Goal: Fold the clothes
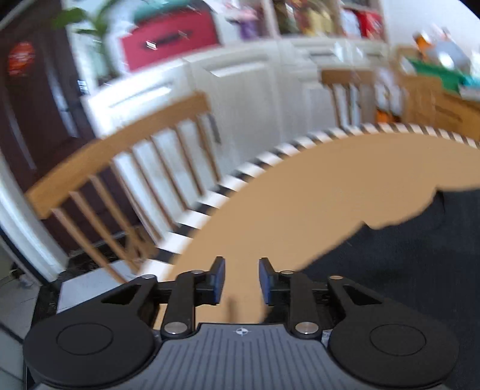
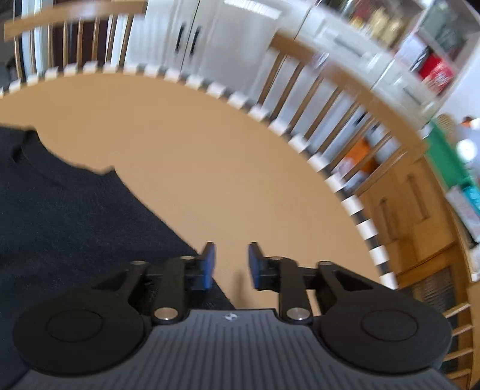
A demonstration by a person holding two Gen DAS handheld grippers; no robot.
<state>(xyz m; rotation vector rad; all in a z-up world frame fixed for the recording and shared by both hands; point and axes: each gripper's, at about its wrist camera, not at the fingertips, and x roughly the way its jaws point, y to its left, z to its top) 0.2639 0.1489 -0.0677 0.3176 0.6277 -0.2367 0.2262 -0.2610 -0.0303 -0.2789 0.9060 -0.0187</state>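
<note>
— Where is the dark navy garment [image 2: 69, 216] lying right now?

— It is lying flat on the tan table [image 1: 315, 192], its round neckline pointing toward the far side. In the left wrist view it is filling the near right; in the right wrist view, the near left. So it is sitting between the two tools.

— And the tongs?

— Both are standing spread with nothing between the blue pads. The left gripper [image 1: 241, 280] is hovering over bare table just left of the cloth's edge; the right gripper [image 2: 229, 264] is hanging at the cloth's right edge, its left pad over the fabric.

— Why there?

— My guess is that each is flanking one side of the garment so that both edges are within reach at once. Whether a fold is already lying in it, I cannot tell; only part of the cloth is showing.

— Any containers?

— A red box [image 1: 168, 39] is sitting on the far cabinets [image 1: 240, 90], contents hidden. The shelves [image 2: 390, 27] beyond are holding blurred packages. Wooden chairs [image 1: 120, 168] are ringing the table's striped rim.
</note>
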